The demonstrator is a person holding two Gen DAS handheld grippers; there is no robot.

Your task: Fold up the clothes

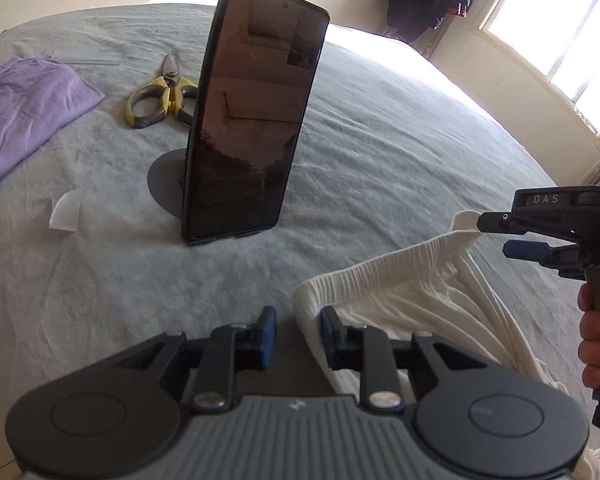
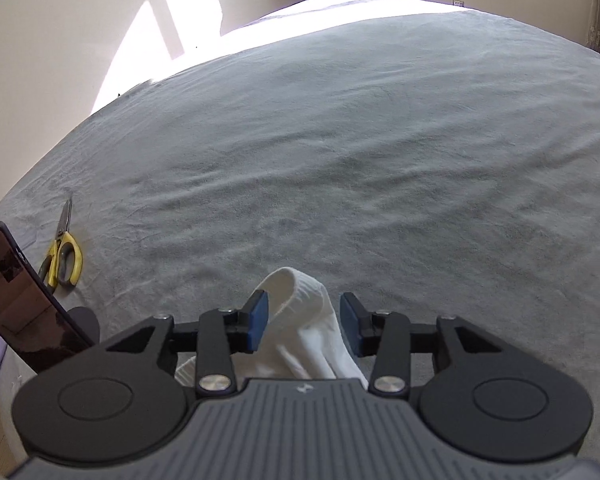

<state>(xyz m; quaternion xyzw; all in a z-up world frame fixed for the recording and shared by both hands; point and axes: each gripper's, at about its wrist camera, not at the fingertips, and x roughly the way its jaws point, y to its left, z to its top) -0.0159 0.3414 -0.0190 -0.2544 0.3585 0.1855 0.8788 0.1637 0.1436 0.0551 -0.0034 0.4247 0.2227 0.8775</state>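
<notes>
— Left wrist view: your left gripper [image 1: 296,338] stands parted around the ribbed waistband of the white cotton garment [image 1: 400,276] on the grey bedspread [image 1: 360,140].
— And your right gripper [image 2: 304,322]?
— Parted too, cloth between its pads; the garment's lower part is cut off

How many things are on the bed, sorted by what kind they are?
Clothes: 2, a white garment and a folded purple one
Scissors: 1
Phone on a stand: 1
White scrap: 1
Total: 5
</notes>
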